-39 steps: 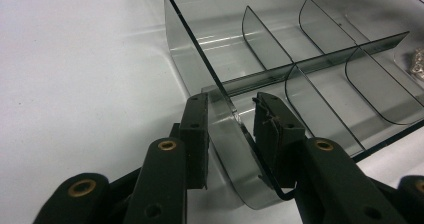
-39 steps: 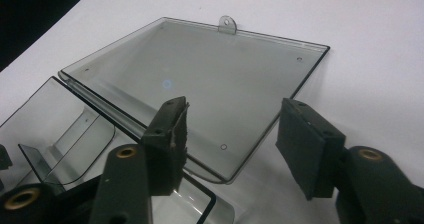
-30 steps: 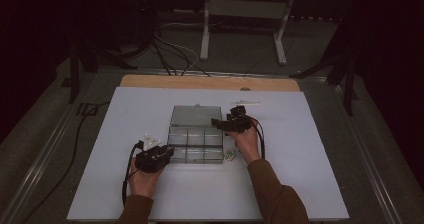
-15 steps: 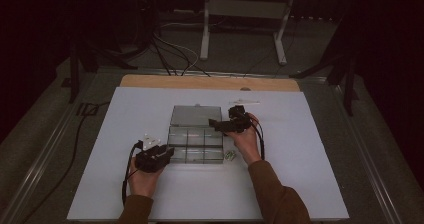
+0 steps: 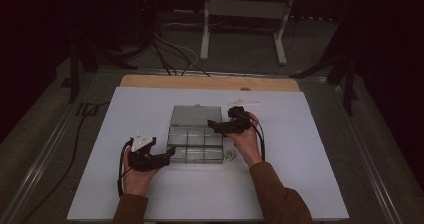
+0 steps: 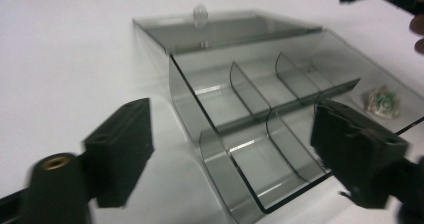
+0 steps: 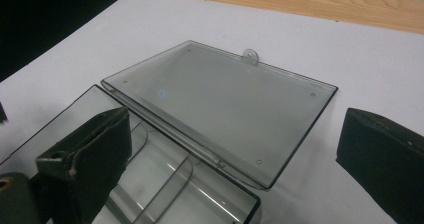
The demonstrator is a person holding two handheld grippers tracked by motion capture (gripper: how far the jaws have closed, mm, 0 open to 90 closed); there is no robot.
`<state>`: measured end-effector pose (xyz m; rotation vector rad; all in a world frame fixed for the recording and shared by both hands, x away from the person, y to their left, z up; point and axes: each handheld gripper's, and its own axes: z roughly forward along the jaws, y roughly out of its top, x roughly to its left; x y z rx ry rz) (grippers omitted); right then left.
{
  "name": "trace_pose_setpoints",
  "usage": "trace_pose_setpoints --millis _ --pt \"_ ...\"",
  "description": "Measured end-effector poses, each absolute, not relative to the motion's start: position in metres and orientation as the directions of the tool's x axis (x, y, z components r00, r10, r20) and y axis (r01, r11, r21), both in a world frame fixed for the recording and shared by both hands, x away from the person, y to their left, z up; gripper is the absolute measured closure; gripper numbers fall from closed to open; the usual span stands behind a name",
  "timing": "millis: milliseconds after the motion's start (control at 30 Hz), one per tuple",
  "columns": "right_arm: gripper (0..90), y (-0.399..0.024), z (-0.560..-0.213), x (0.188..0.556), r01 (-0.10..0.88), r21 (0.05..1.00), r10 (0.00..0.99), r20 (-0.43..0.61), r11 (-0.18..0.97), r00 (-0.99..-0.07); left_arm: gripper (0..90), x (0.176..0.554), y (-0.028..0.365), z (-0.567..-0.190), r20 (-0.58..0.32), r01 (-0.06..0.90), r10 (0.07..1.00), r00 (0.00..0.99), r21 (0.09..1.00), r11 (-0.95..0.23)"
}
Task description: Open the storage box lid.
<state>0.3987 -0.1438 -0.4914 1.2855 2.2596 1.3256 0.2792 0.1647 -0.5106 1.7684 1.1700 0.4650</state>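
Grippers first: the left gripper [image 5: 167,156], held in the person's left hand [image 5: 136,171], sits at the near left corner of a clear compartment box [image 5: 195,146]. Its jaws have just been opening and now stand apart, pressing on nothing; in the left gripper view the box's near corner lies between them, untouched. The right gripper [image 5: 214,127], in the right hand [image 5: 245,139], hovers over the box's far right part, jaws also just opened wide and empty.

Centred on the white table [image 5: 300,159], the box lies with its hinged lid [image 7: 220,104] flat on the far side, a small tab [image 7: 250,55] on its far edge. The dividers and compartments look empty. A small greenish object [image 5: 230,155] rests on the table just right of the box.

Opening appears done; filling or sorting seems still ahead. The greenish object is too small and blurred to identify. A pale item [image 5: 245,103] beyond the box is also unclear.
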Motion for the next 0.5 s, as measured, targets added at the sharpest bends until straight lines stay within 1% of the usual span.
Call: trace_pose_setpoints --millis 33,67,100,167,367,500 --pt "1.1 -0.144 -0.491 0.398 0.57 0.793 0.773 0.221 0.213 -0.595 15.4 0.278 0.166 -0.509 -0.169 0.502 0.856 0.488 0.857 -0.117" --pt "1.1 -0.143 -0.49 0.397 0.566 0.796 0.772 0.217 0.215 -0.597 10.8 0.277 0.167 -0.507 -0.165 0.494 0.855 0.492 0.861 -0.118" --pt "1.1 -0.143 -0.489 0.397 0.564 0.797 0.772 0.213 0.217 -0.599 9.0 0.276 0.168 -0.506 -0.166 0.487 0.853 0.495 0.866 -0.114" --pt "1.1 -0.143 -0.488 0.396 0.559 0.799 0.769 0.209 0.221 -0.604 2.1 0.275 0.171 -0.503 -0.164 0.476 0.851 0.499 0.872 -0.111" --pt "1.1 -0.142 -0.486 0.392 0.548 0.801 0.762 0.194 0.241 -0.618 1.0 0.272 0.175 -0.498 -0.154 0.449 0.85 0.504 0.887 -0.106" --pt "1.1 -0.14 -0.484 0.389 0.54 0.799 0.754 0.177 0.266 -0.633 1.0 0.271 0.178 -0.497 -0.155 0.447 0.85 0.503 0.889 -0.103"
